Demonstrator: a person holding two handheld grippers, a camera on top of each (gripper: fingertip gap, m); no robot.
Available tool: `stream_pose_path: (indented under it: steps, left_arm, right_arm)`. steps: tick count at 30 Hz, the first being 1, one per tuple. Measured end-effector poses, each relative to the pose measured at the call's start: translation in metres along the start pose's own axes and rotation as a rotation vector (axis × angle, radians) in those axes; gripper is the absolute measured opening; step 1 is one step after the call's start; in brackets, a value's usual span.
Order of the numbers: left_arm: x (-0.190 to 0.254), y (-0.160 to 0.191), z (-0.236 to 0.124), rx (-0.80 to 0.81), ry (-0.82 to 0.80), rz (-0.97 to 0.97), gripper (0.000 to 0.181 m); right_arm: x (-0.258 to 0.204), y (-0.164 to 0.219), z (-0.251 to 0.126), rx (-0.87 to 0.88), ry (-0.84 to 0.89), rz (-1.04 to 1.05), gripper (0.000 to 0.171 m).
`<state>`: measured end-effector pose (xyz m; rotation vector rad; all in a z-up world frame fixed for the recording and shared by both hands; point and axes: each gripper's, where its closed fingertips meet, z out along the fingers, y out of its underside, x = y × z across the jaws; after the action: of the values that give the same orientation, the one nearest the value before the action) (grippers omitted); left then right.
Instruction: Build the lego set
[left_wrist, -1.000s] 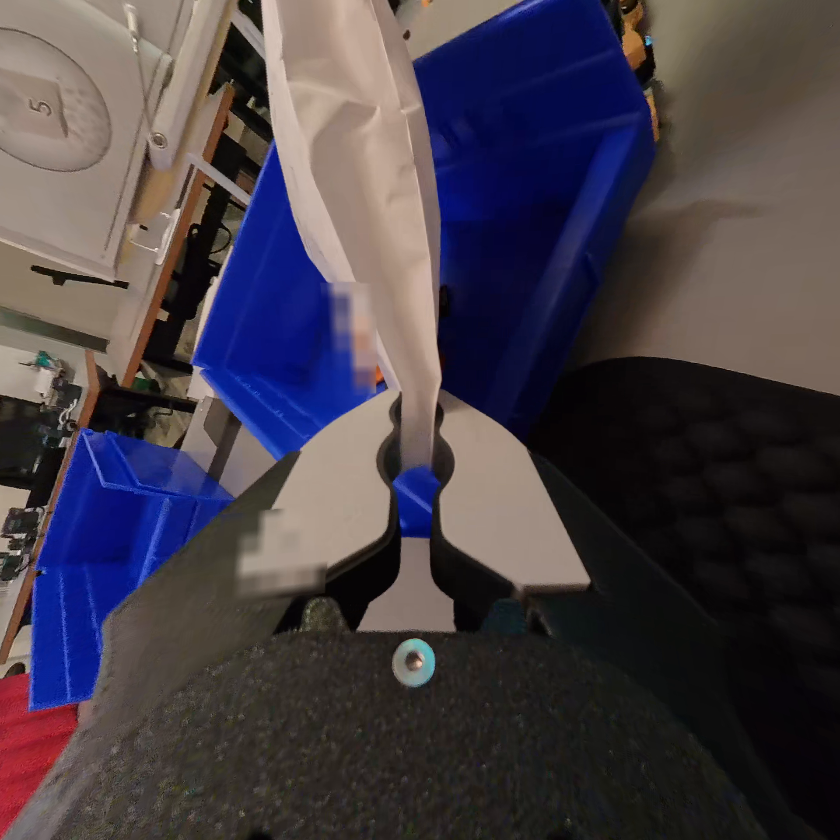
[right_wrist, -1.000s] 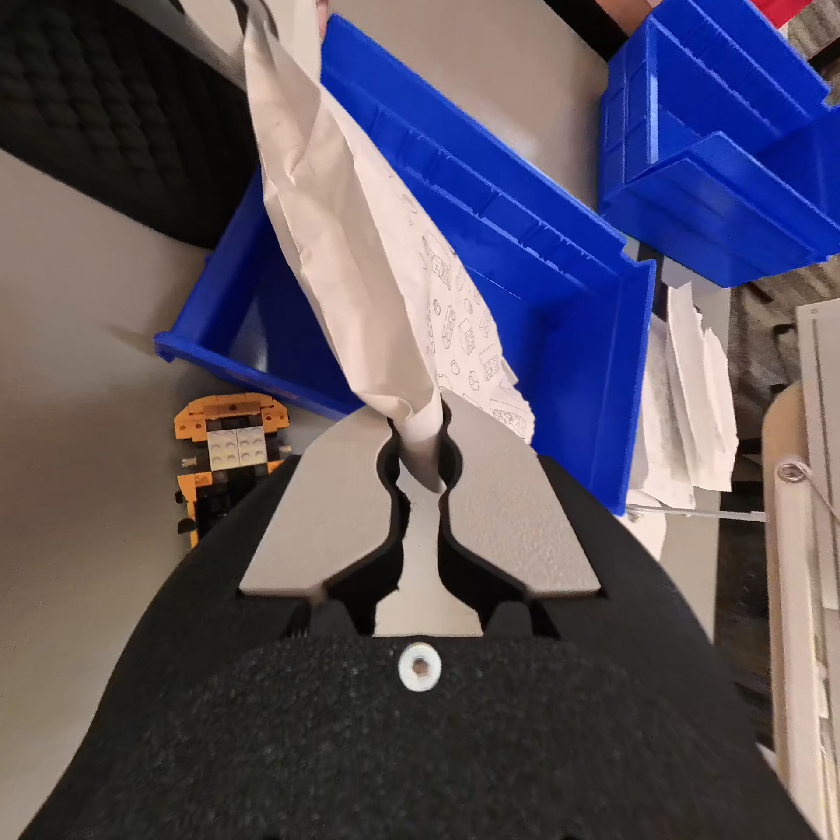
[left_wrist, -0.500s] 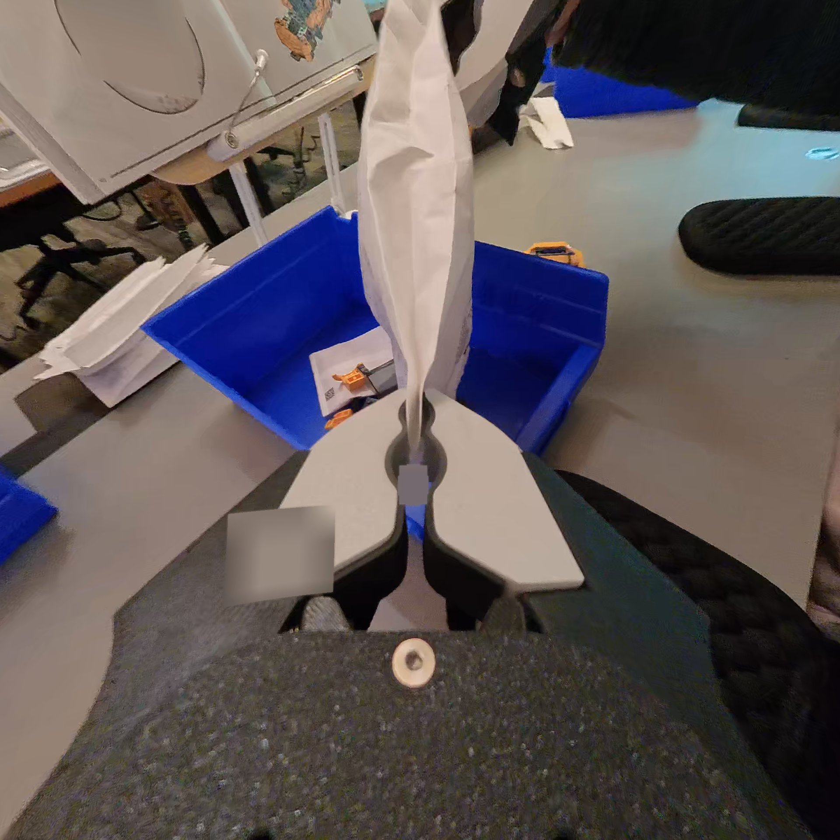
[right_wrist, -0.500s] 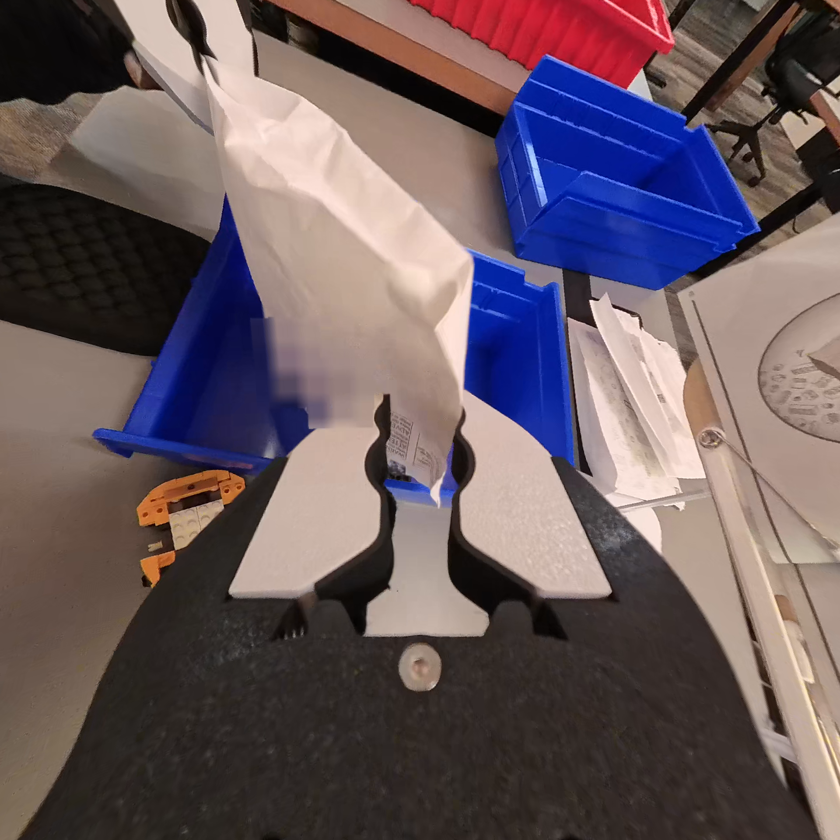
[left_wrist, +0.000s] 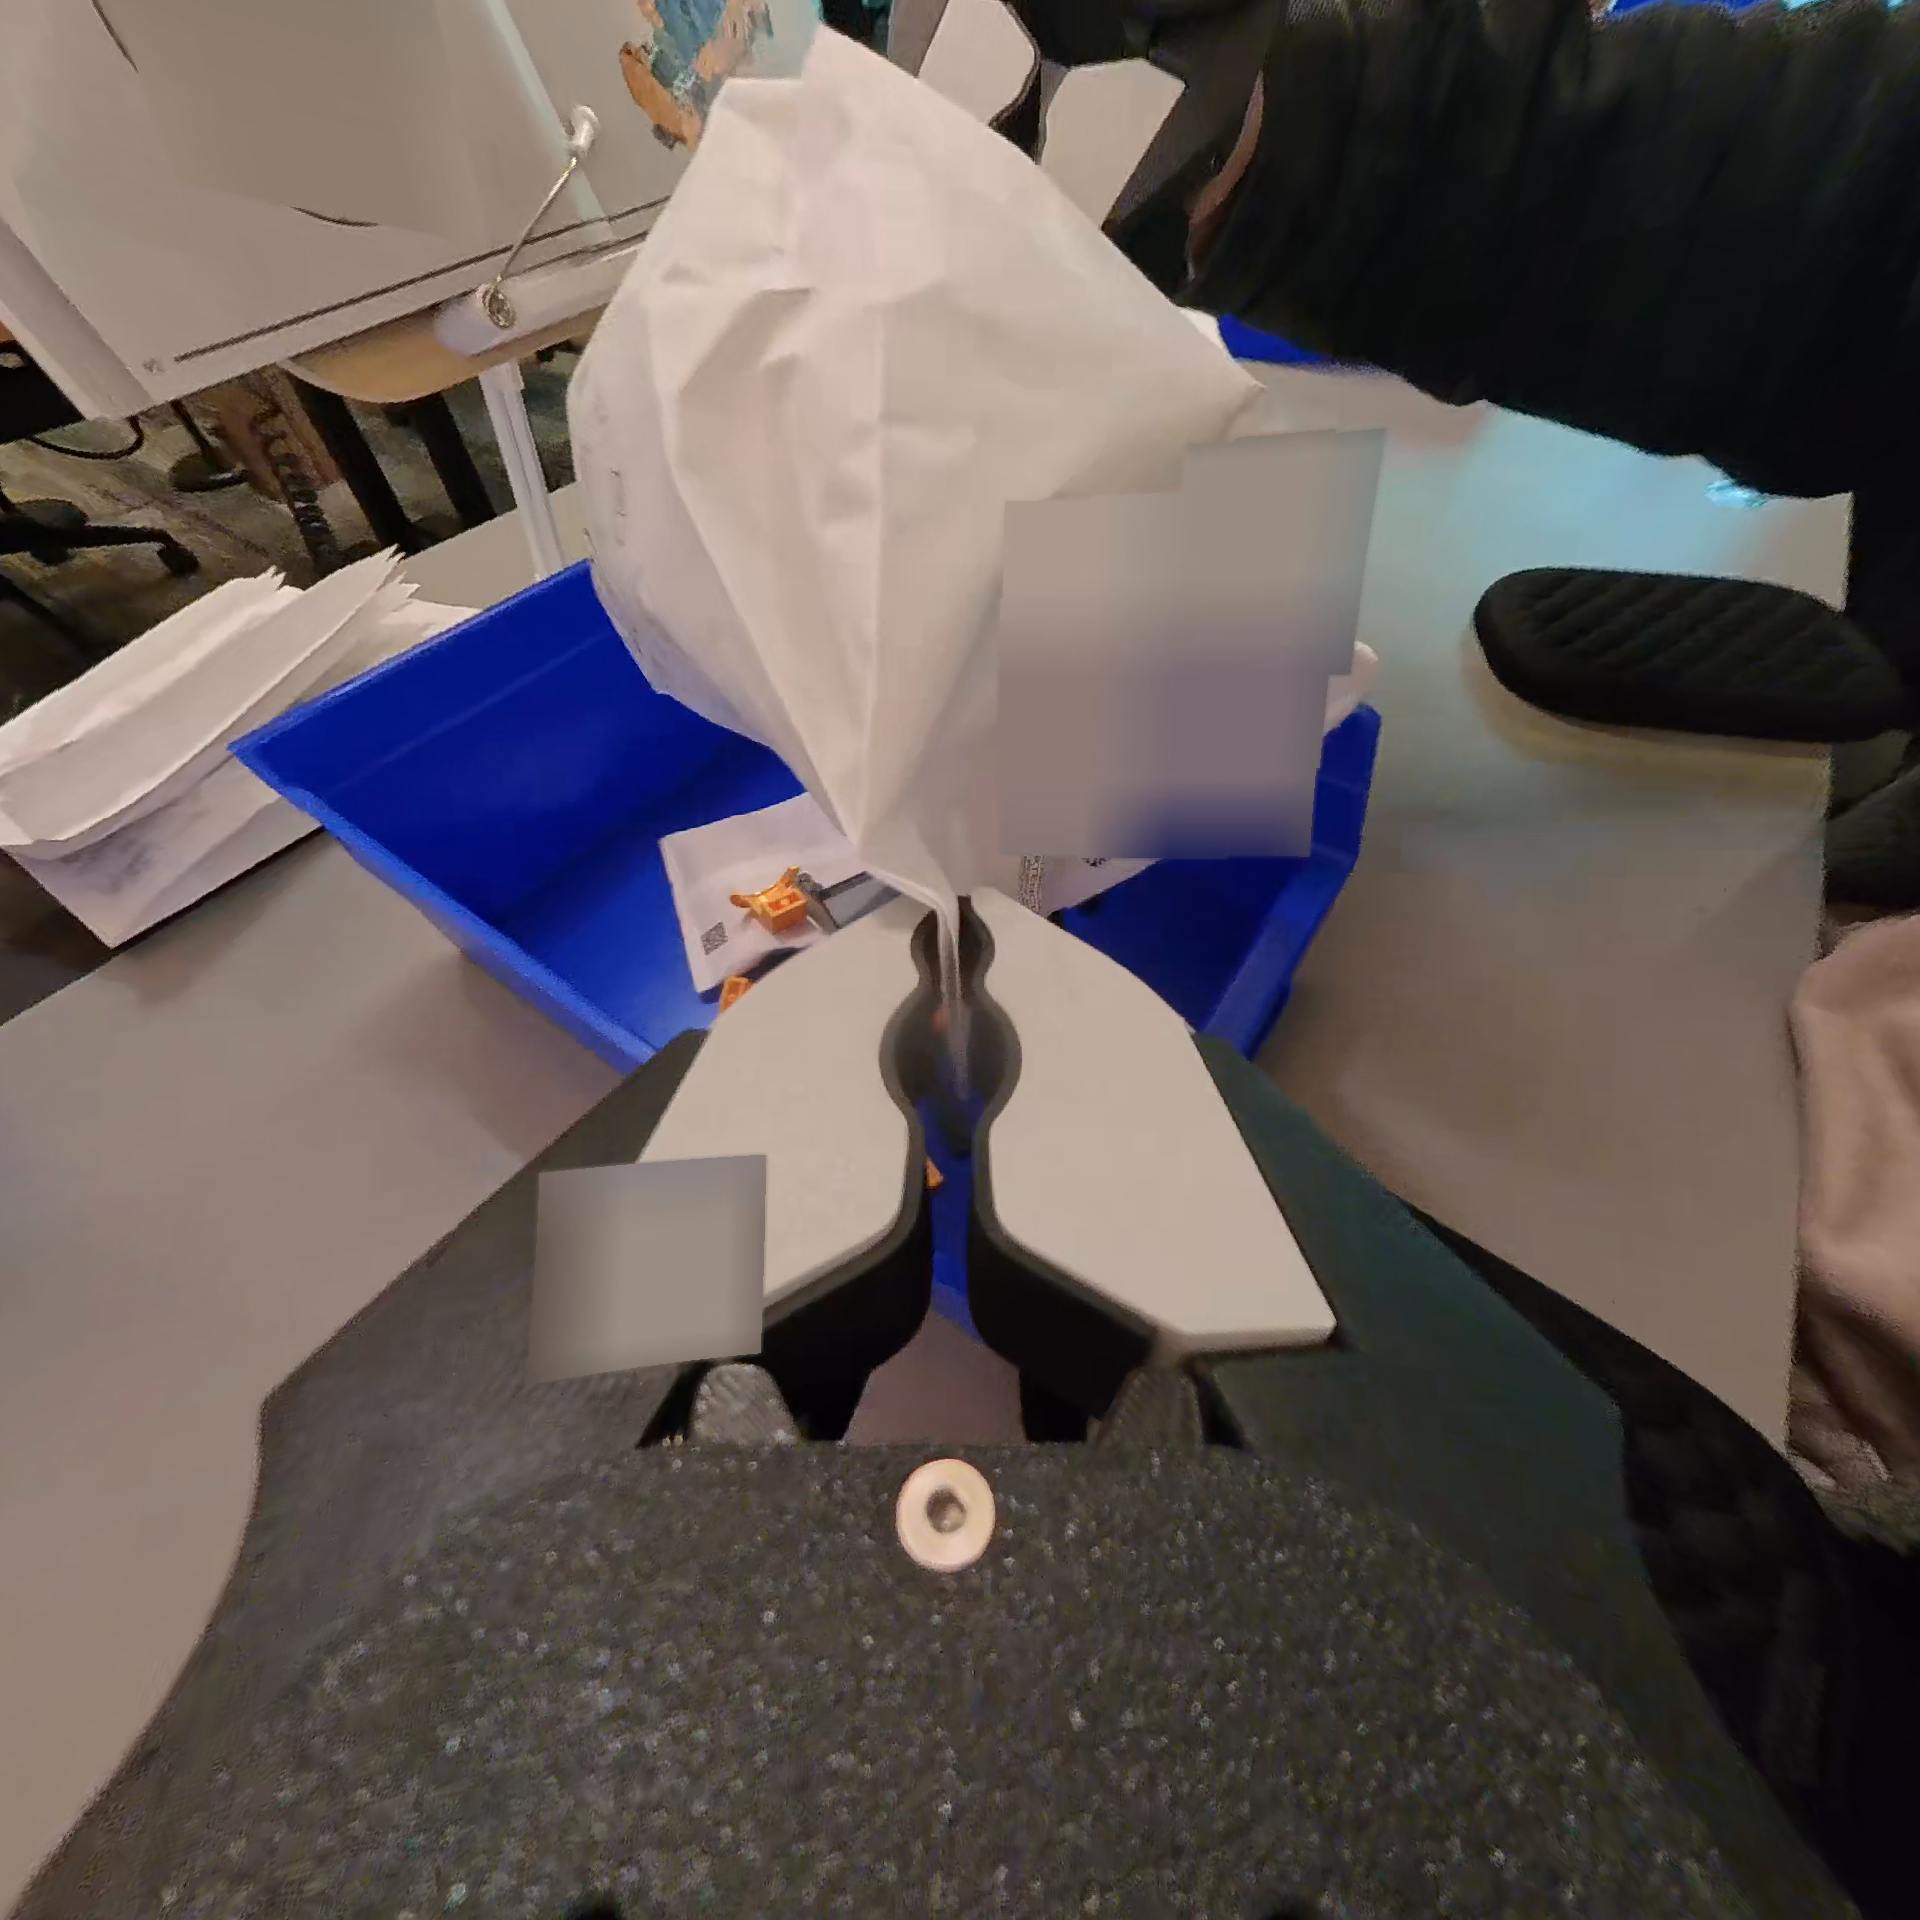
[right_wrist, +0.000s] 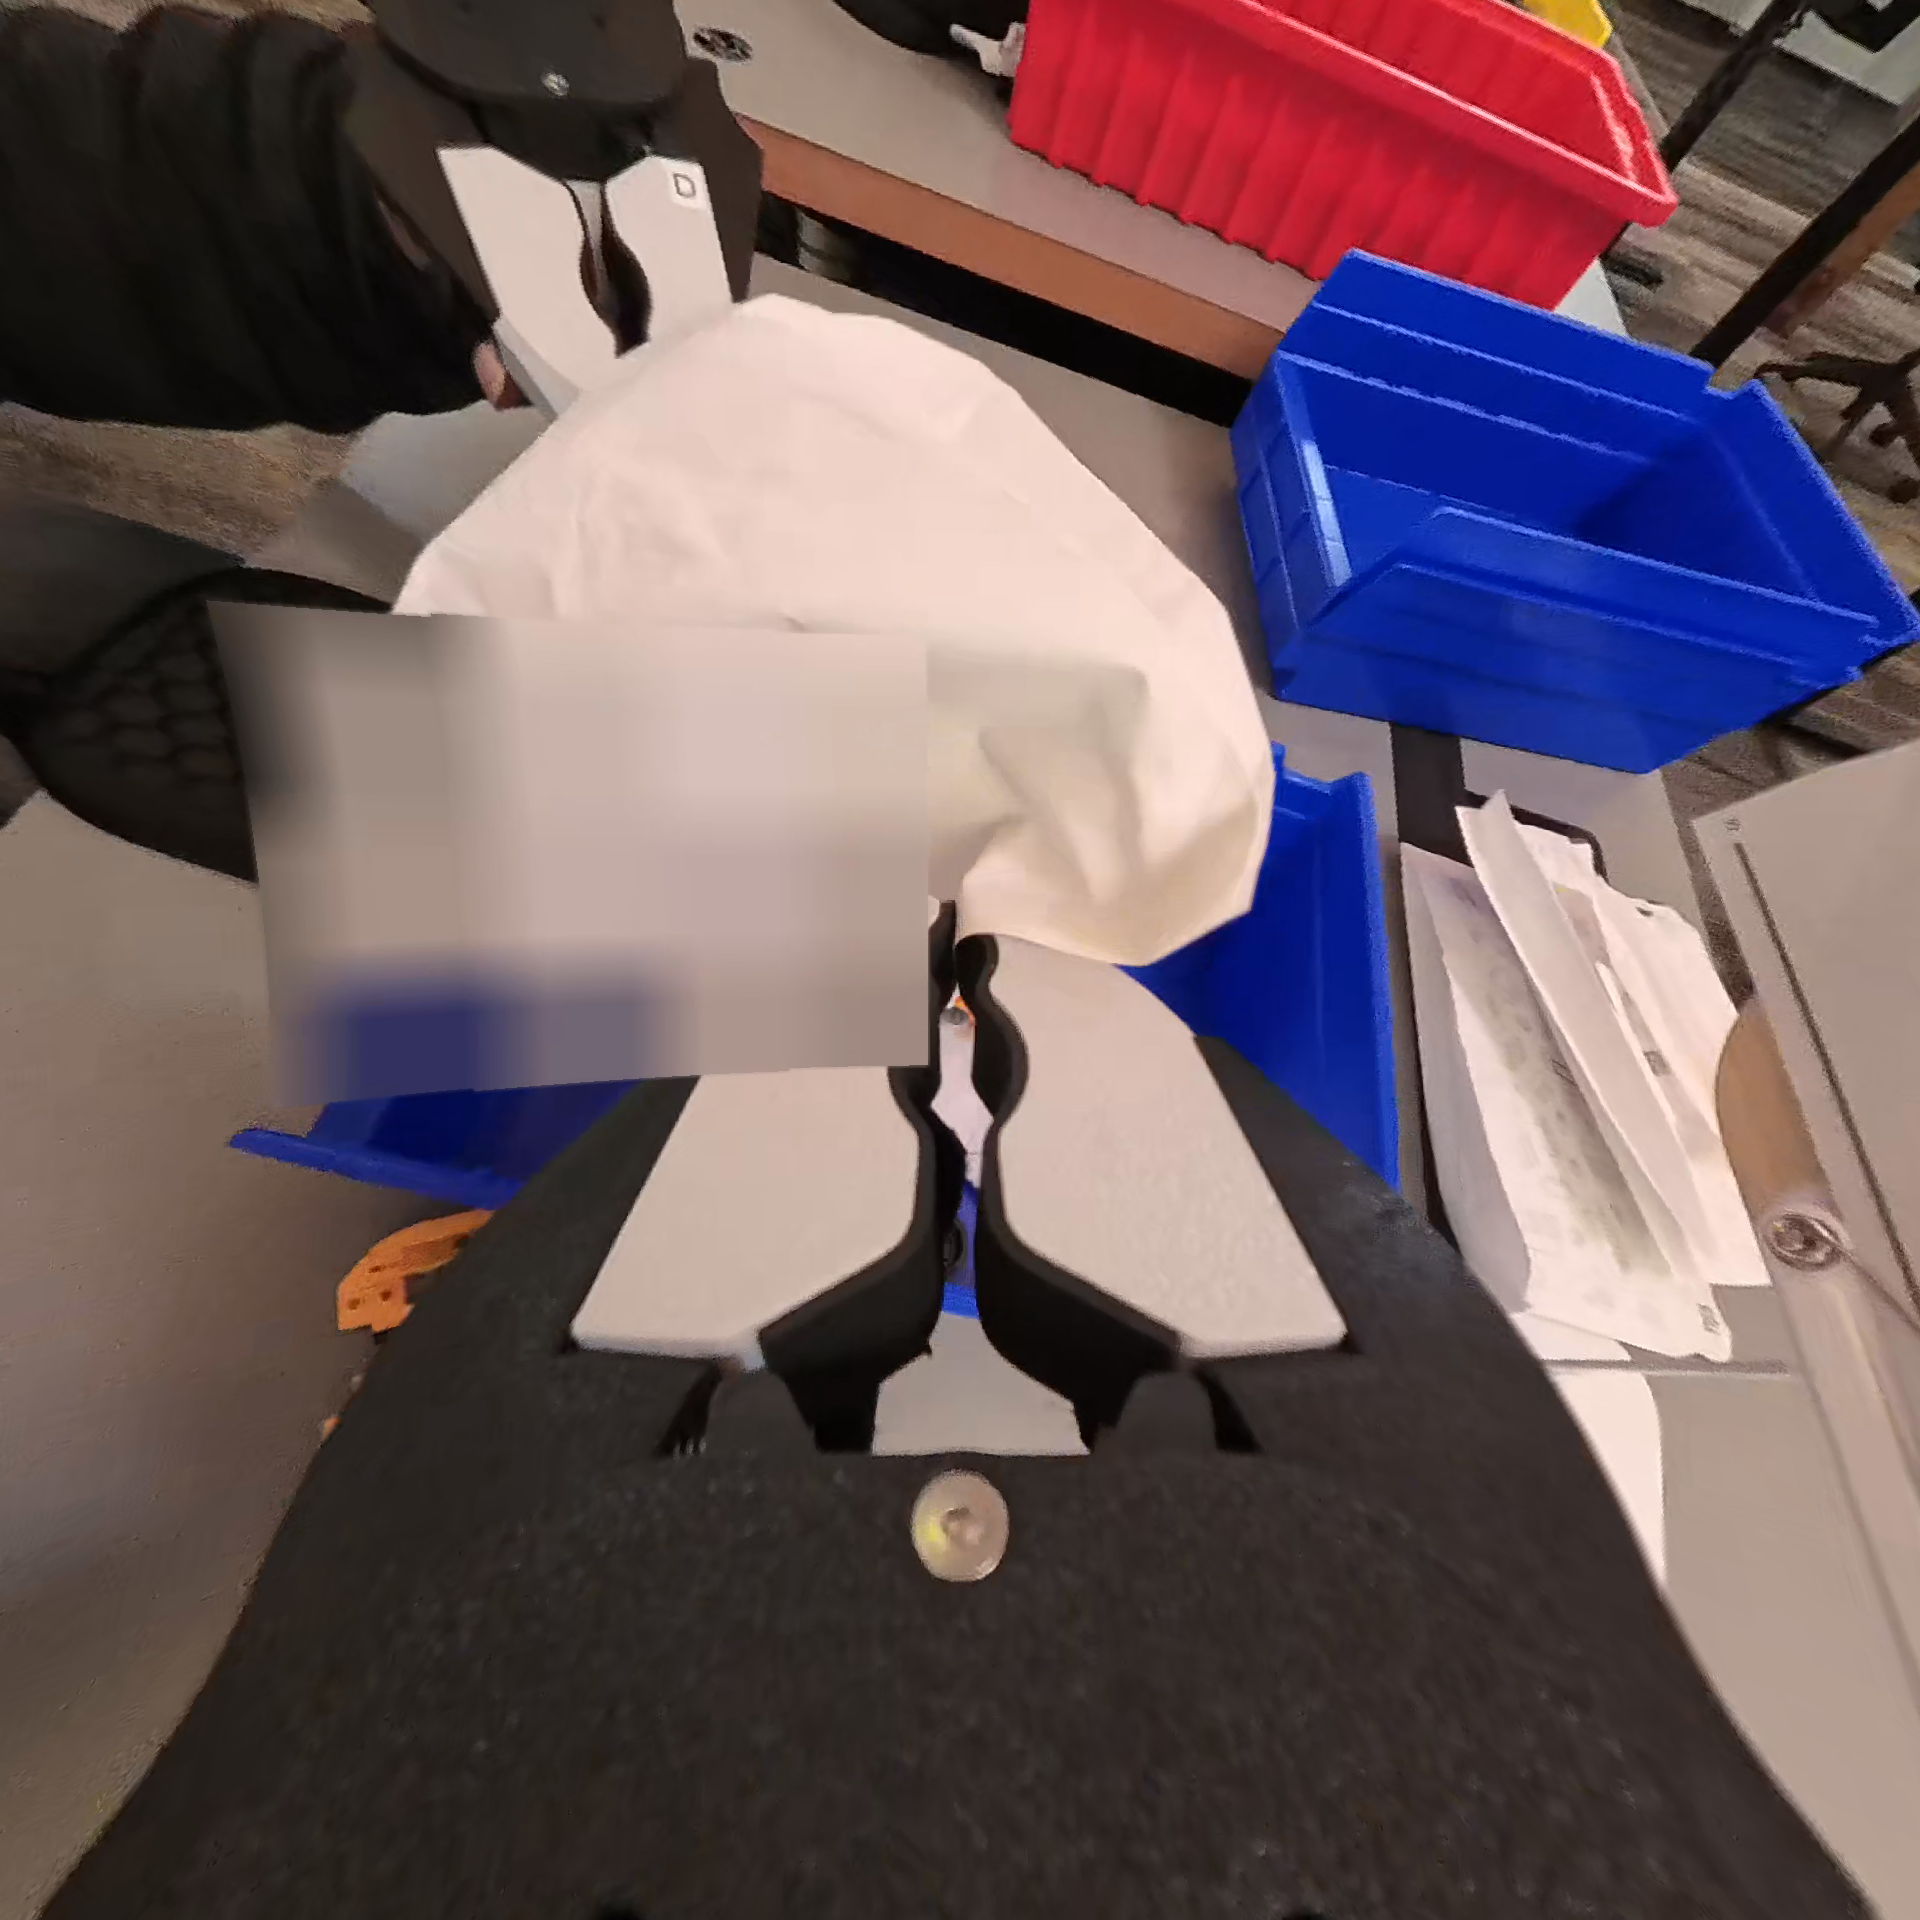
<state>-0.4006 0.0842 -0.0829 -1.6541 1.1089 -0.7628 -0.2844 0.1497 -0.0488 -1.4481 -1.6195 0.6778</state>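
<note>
A crumpled white paper bag (left_wrist: 862, 468) is stretched between my two grippers above an open blue bin (left_wrist: 499, 748). My left gripper (left_wrist: 961, 925) is shut on one corner of the bag. My right gripper (right_wrist: 954, 935) is shut on the opposite edge of the bag (right_wrist: 831, 468). In the right wrist view the left gripper (right_wrist: 608, 312) meets the bag's far end. In the left wrist view the right gripper's fingers (left_wrist: 1101, 145) rise behind the bag. Small orange lego pieces (left_wrist: 774, 904) lie on a white sheet inside the bin. An orange lego part (right_wrist: 405, 1268) lies on the table beside the bin (right_wrist: 1320, 987).
A pile of white paper bags (right_wrist: 1558, 1091) lies right of the bin. Stacked blue bins (right_wrist: 1558, 540) and a red bin (right_wrist: 1299, 114) stand farther back. A black padded mat (left_wrist: 1683, 655) lies on the grey table. A person's black sleeve (left_wrist: 1558, 208) is above. About 15 centimetres separates my left fingertips from my right.
The bag hung narrow and upright; now it is spread wide between the grippers. My right jaws opened around its corner, then shut on it. Both views swung from looking down to level.
</note>
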Motion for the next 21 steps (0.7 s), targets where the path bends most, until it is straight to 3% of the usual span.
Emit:
stream_pose_path:
  steps: [6,13,18,21]
  left_arm:
    - [-0.025,-0.001,-0.024,0.009,-0.081,-0.018,0.001]
    - [-0.012,-0.002,0.003,-0.03,-0.063,0.029,0.001]
    - [-0.024,-0.003,-0.021,-0.001,-0.089,-0.008,0.0]
    - [-0.018,-0.003,-0.012,-0.018,-0.071,0.003,0.0]
  right_arm:
    - [0.025,0.015,-0.029,0.013,0.081,0.057,0.0]
    - [0.009,0.012,-0.001,-0.024,0.066,-0.006,0.0]
    - [0.025,0.018,-0.034,0.013,0.137,0.045,0.0]
    - [0.018,0.016,-0.031,0.015,0.144,0.039,0.0]
